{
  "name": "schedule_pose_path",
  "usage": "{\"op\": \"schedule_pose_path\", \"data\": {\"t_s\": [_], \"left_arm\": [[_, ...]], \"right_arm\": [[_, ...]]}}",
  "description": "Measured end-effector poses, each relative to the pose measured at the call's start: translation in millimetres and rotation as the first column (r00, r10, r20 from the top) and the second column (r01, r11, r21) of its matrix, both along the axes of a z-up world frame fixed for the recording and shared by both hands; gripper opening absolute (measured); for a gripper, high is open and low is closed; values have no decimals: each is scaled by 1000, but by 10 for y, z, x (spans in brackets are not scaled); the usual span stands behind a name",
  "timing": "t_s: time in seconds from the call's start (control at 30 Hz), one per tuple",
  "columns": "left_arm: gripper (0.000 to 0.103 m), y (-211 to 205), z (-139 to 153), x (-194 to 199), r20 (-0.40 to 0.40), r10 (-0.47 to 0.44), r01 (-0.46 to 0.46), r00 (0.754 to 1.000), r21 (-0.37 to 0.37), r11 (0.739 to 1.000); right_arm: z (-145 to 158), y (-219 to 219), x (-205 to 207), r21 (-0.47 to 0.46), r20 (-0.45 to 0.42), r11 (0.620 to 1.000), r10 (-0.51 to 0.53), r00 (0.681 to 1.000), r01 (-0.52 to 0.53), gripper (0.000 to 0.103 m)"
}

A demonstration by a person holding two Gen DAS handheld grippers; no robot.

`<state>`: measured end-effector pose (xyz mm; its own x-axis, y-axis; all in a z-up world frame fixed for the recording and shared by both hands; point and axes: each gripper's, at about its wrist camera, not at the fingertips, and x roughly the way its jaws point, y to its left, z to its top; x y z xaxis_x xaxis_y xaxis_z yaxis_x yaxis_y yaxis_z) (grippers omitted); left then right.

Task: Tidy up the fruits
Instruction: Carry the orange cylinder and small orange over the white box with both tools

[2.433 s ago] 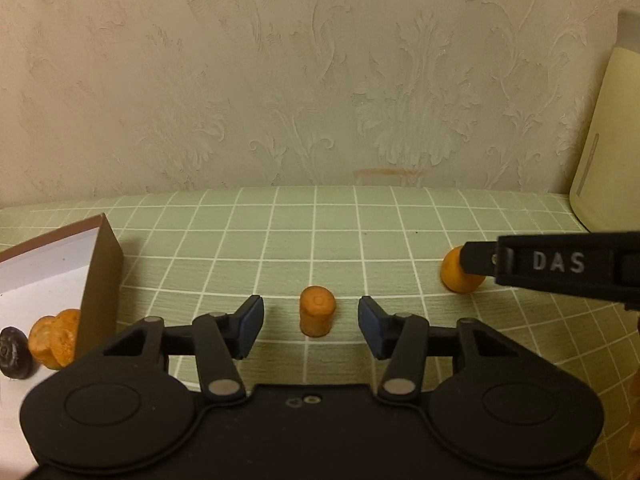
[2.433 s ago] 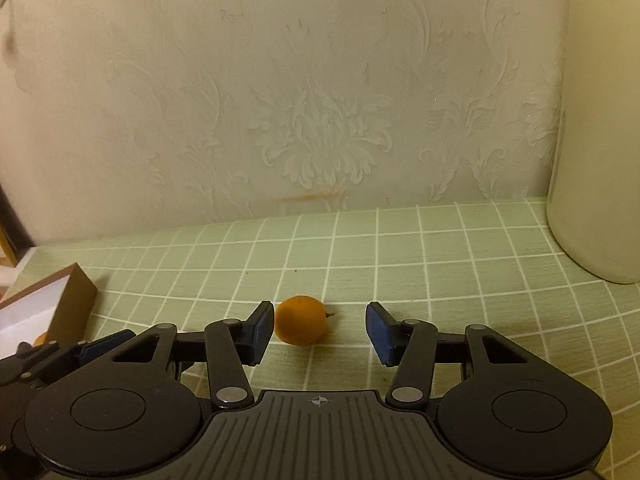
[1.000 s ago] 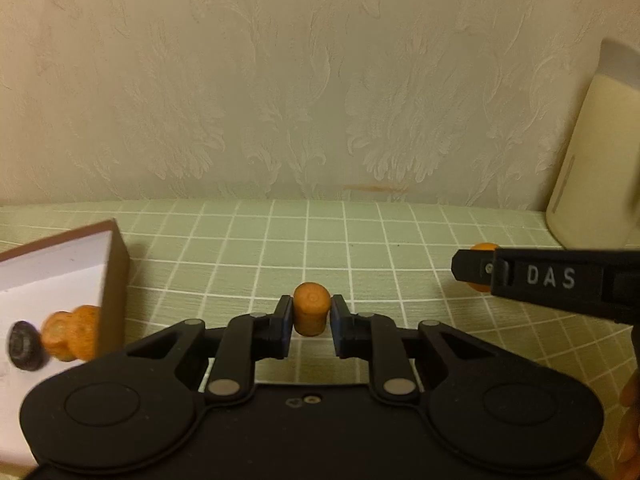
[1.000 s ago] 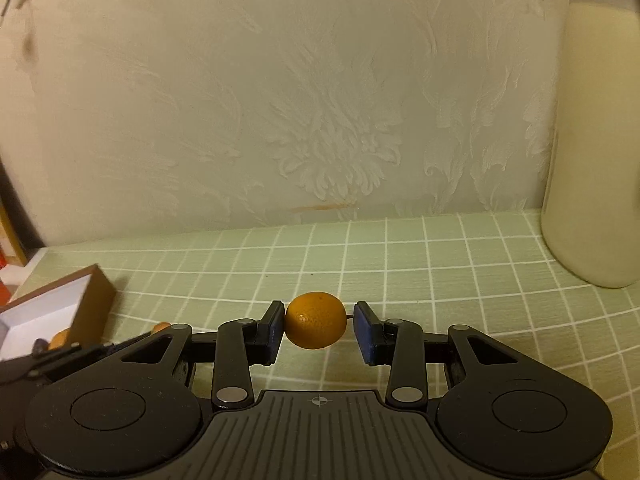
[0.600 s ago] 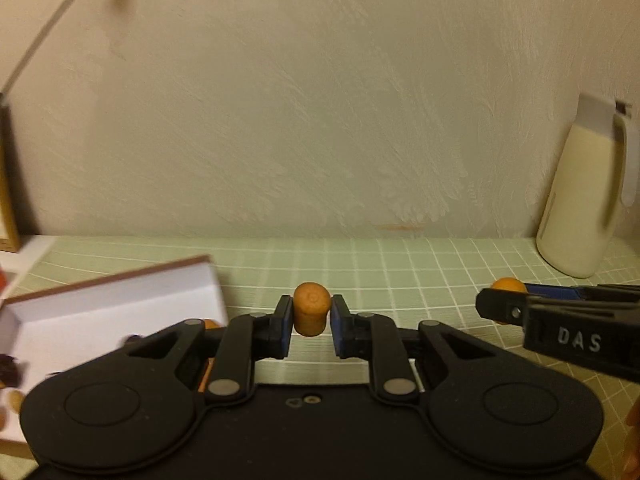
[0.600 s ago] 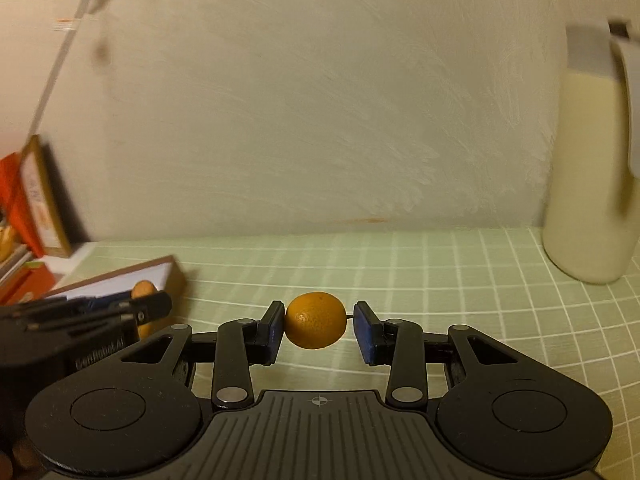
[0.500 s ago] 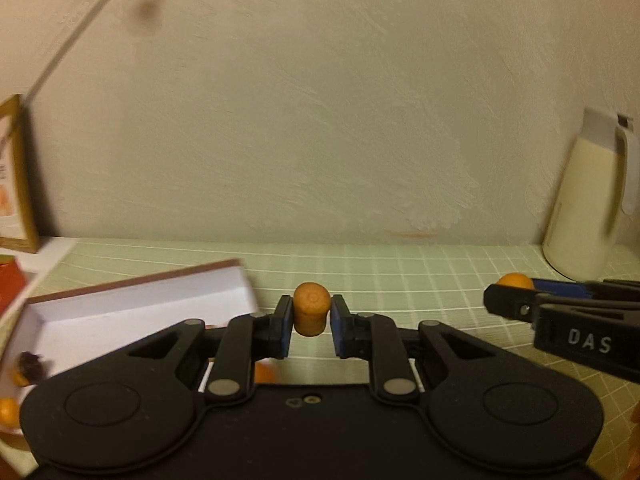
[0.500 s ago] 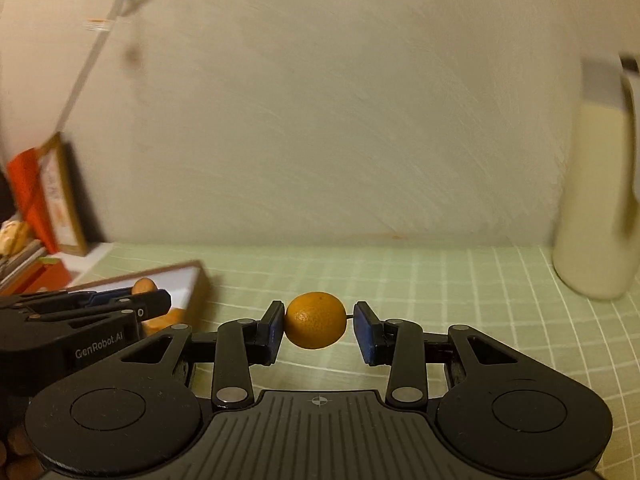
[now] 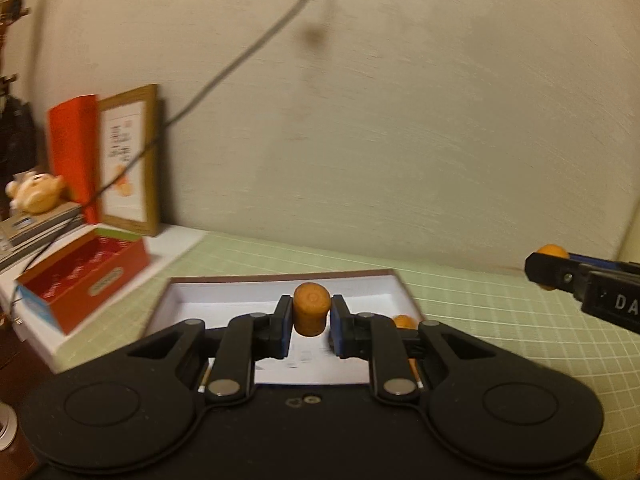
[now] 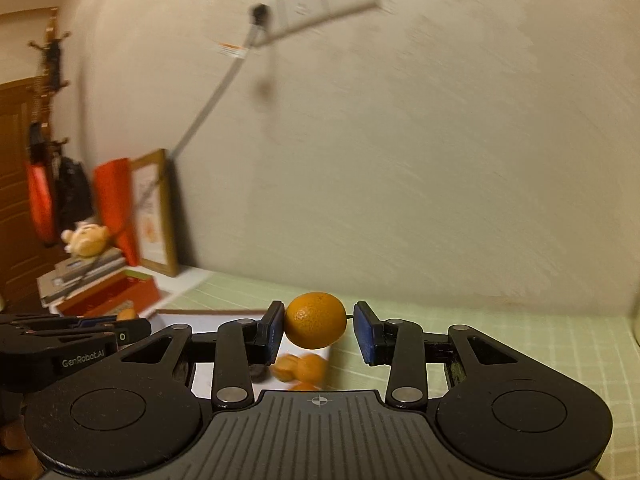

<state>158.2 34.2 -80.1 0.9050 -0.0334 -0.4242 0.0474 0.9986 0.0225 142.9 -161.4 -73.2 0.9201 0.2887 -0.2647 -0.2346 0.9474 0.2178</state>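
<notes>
My left gripper [image 9: 307, 326] is shut on a small orange cylinder-shaped fruit piece [image 9: 311, 313] and holds it in the air above a white box with brown walls [image 9: 208, 292]. My right gripper [image 10: 316, 332] is shut on a round orange [image 10: 315, 319], held in the air to the right of the box [image 10: 176, 314]. It shows at the right of the left wrist view [image 9: 549, 266]. Several orange fruits [image 10: 300, 366] and a dark round one [image 10: 258, 372] lie in the box. The left gripper shows at the left of the right wrist view [image 10: 124, 330].
A red carton [image 9: 84, 280] lies left of the box on a white board. Behind it stand a framed picture [image 9: 130, 160], a red folder [image 9: 72, 152] and stacked books with a small plush toy [image 9: 34, 196]. A cable [image 9: 240, 52] hangs from a wall socket.
Both grippers closed on their fruits on the table, lifted them and swung left. The box now lies under the left gripper and the jug has left both views.
</notes>
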Motion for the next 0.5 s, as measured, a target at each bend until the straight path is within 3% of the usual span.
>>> {"op": "schedule_pose_path", "data": {"t_s": [0.5], "left_arm": [[10,691,62,-82,13,137,-137,990,-21,990]], "right_arm": [[12,663,-56,-54,98,992,123,988,-118,38]]}}
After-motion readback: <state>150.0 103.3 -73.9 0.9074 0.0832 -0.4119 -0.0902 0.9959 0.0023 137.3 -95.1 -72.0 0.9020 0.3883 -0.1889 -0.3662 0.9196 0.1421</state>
